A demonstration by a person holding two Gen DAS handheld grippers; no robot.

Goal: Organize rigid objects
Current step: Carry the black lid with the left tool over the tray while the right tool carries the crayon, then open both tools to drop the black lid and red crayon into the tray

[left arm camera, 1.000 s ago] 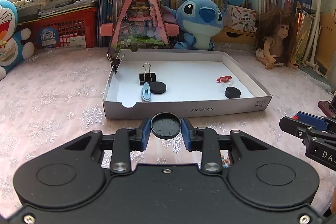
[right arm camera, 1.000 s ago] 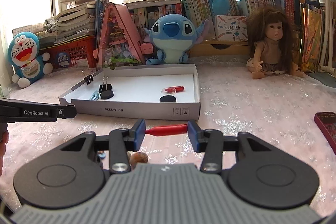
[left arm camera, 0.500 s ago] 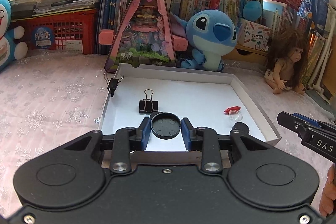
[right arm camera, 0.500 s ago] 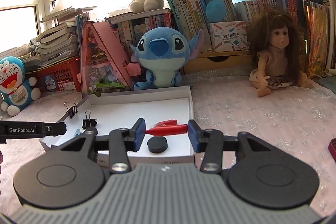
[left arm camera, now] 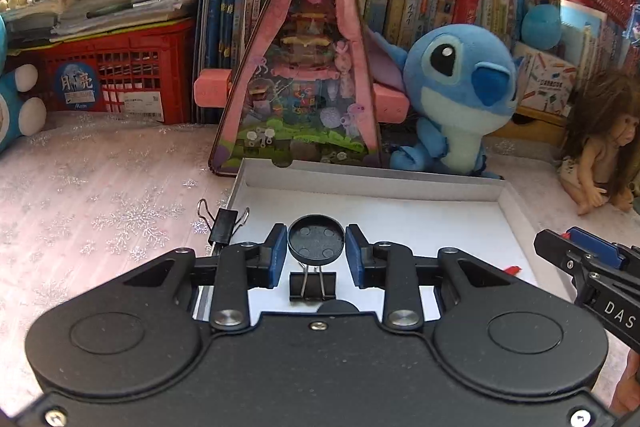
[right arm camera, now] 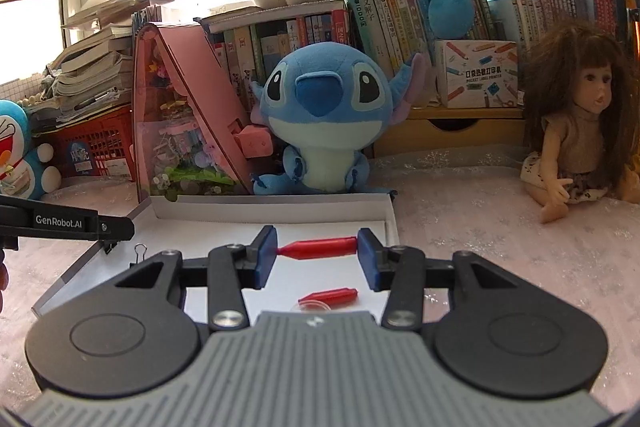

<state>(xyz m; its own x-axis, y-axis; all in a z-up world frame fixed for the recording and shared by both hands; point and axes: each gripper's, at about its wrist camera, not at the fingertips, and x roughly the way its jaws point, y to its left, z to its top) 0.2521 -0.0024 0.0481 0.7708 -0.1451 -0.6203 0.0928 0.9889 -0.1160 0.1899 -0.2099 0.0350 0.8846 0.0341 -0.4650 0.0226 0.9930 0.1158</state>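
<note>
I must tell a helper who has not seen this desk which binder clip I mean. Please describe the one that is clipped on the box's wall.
Find the shallow white box in front of the blue plush toy. On its left wall, near the far corner, a black binder clip grips the wall itself with its wire handles spread. The other black clip lies flat on the box floor.

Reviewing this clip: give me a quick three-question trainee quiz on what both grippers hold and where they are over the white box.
1. True or false: the left gripper is shut on a black round cap.
2. The right gripper holds: A) a binder clip, B) a red plastic piece, C) nothing.
3. Fill in: a second red piece lies inside the white ____.

Key: 1 true; 2 B; 3 box.
</note>
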